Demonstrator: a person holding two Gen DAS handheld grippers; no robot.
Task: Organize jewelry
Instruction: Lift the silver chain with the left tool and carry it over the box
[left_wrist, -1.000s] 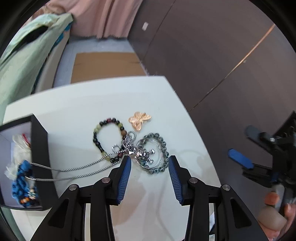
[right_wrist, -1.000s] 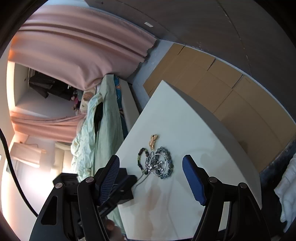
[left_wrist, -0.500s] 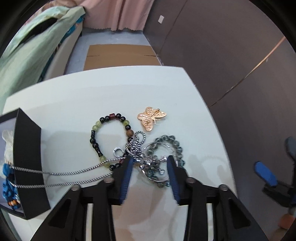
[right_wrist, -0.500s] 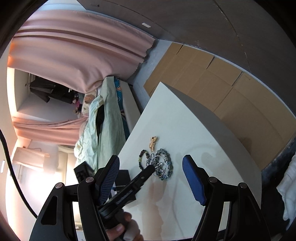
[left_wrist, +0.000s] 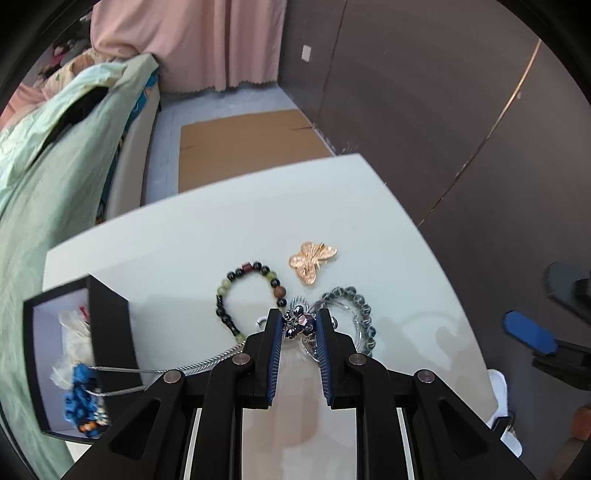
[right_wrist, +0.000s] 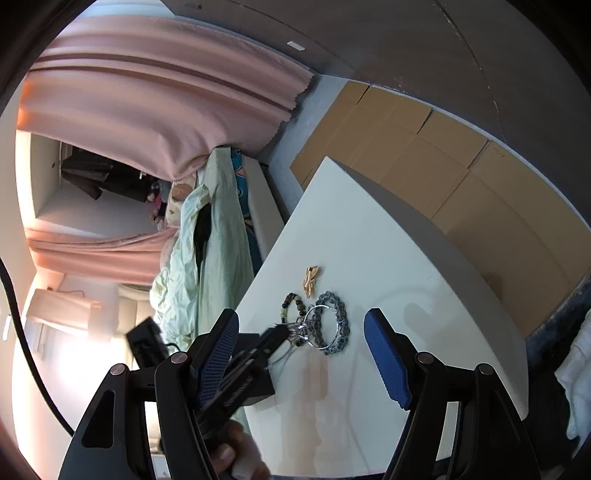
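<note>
Left gripper (left_wrist: 300, 320), its blue-padded jaws having just been closing, clamps a silver beaded pendant (left_wrist: 298, 322) on the white table (left_wrist: 184, 240); a second ago the jaws stood wide on either side of it. Its silver chain (left_wrist: 207, 363) trails left into an open black jewelry box (left_wrist: 110, 332) holding blue beads (left_wrist: 79, 384). Two bracelets lie close by: one of dark and green beads (left_wrist: 236, 291), one of grey-blue crystals (left_wrist: 364, 314) touching the pendant's cluster. One rose-gold butterfly brooch (left_wrist: 312, 258) sits just beyond them. Right gripper (right_wrist: 301, 349) hangs wide apart and empty above the table's near side, unmoved from a second ago. Pink curtain (left_wrist: 192, 40) hangs behind.
</note>
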